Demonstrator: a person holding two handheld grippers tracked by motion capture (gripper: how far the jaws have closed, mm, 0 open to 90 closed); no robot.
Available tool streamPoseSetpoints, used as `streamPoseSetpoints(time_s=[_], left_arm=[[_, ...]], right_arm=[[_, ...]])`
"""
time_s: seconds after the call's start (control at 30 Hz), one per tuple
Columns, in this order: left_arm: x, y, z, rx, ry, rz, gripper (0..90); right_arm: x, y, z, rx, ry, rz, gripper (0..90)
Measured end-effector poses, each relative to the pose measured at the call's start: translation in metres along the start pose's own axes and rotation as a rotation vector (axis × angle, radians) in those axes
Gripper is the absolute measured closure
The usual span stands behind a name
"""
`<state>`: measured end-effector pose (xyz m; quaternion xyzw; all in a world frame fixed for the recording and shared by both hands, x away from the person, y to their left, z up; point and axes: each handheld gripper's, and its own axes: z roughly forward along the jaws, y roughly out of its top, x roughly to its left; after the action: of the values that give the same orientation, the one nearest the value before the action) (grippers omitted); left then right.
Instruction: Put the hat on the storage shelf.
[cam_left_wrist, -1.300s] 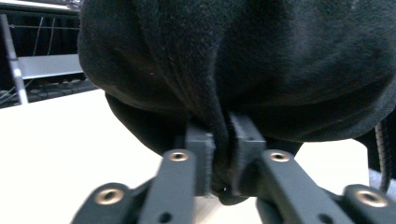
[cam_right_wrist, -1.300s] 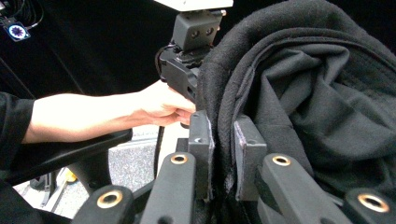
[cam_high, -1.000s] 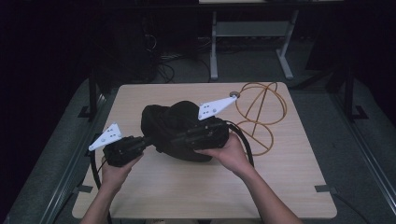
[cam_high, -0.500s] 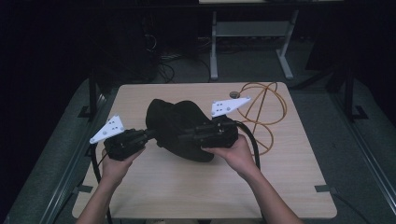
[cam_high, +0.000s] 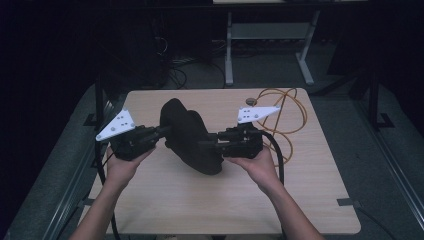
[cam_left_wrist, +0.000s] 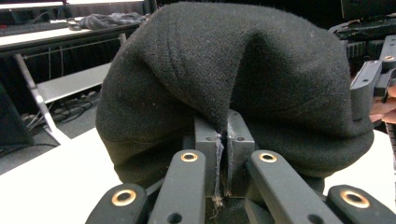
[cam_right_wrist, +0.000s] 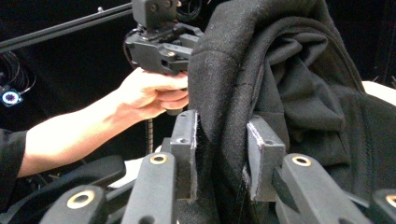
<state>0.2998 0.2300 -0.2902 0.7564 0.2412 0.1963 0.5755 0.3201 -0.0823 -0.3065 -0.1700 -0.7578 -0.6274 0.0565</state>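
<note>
A black woollen cloth (cam_high: 187, 135) is bunched up over the middle of the wooden table (cam_high: 200, 210), its lower end resting on the top. My left gripper (cam_high: 162, 131) is at its left side; in the left gripper view the jaws (cam_left_wrist: 223, 140) are shut on a fold of the cloth (cam_left_wrist: 224, 60). My right gripper (cam_high: 207, 145) meets the cloth from the right. Its pads (cam_right_wrist: 187, 140) stand wider apart, with a thick fold of the cloth (cam_right_wrist: 289, 70) pressed between them. The left gripper (cam_right_wrist: 159, 42) and its hand show beyond that fold.
An orange cable (cam_high: 287, 107) lies looped at the table's back right, with a small round disc (cam_high: 251, 101) beside it. Black cables trail from both grippers toward the near edge. A white-legged bench (cam_high: 270, 35) stands on the floor behind the table.
Both grippers have drawn apart, the right one moving right and the left one rising a little. The cloth between them has been pulled into a longer, narrower shape.
</note>
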Motion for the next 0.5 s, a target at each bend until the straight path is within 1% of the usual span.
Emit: streamPoseSetpoints(time_s=[0.07, 0.1, 0.13, 0.17, 0.2, 0.23, 0.3, 0.33, 0.4, 0.43, 0.5], left_arm=[[-0.001, 0.005, 0.002, 0.007, -0.002, 0.015, 86.8], [-0.002, 0.007, 0.003, 0.010, -0.002, 0.019, 86.8], [-0.002, 0.009, 0.004, 0.013, -0.005, 0.024, 86.9], [-0.002, 0.012, 0.005, 0.017, -0.007, 0.029, 86.9], [-0.003, 0.014, 0.006, 0.024, -0.007, 0.035, 86.9], [-0.004, 0.017, 0.009, 0.037, -0.008, 0.046, 86.9], [-0.004, 0.020, 0.012, 0.054, -0.009, 0.055, 86.9], [-0.005, 0.021, 0.014, 0.060, -0.009, 0.061, 86.9], [-0.005, 0.022, 0.015, 0.068, -0.010, 0.064, 86.9], [-0.005, 0.024, 0.018, 0.076, -0.012, 0.066, 86.9], [-0.005, 0.026, 0.020, 0.078, -0.012, 0.061, 86.9]], right_arm=[[-0.001, -0.001, -0.004, -0.018, -0.020, -0.009, 64.1], [-0.001, -0.001, -0.004, -0.018, -0.020, -0.009, 64.1], [0.000, -0.001, -0.006, -0.021, -0.030, -0.012, 62.8], [0.000, -0.001, -0.012, -0.031, -0.054, -0.016, 58.0], [0.000, -0.001, -0.012, -0.031, -0.054, -0.016, 58.0], [0.001, -0.002, -0.017, -0.036, -0.074, -0.019, 52.1], [0.002, -0.003, -0.023, -0.045, -0.089, -0.022, 48.5], [0.002, -0.004, -0.028, -0.055, -0.105, -0.021, 47.5], [0.003, -0.005, -0.037, -0.065, -0.121, -0.034, 45.6], [0.003, -0.006, -0.040, -0.065, -0.129, -0.040, 43.7], [0.006, -0.009, -0.047, -0.046, -0.153, -0.055, 41.7]])
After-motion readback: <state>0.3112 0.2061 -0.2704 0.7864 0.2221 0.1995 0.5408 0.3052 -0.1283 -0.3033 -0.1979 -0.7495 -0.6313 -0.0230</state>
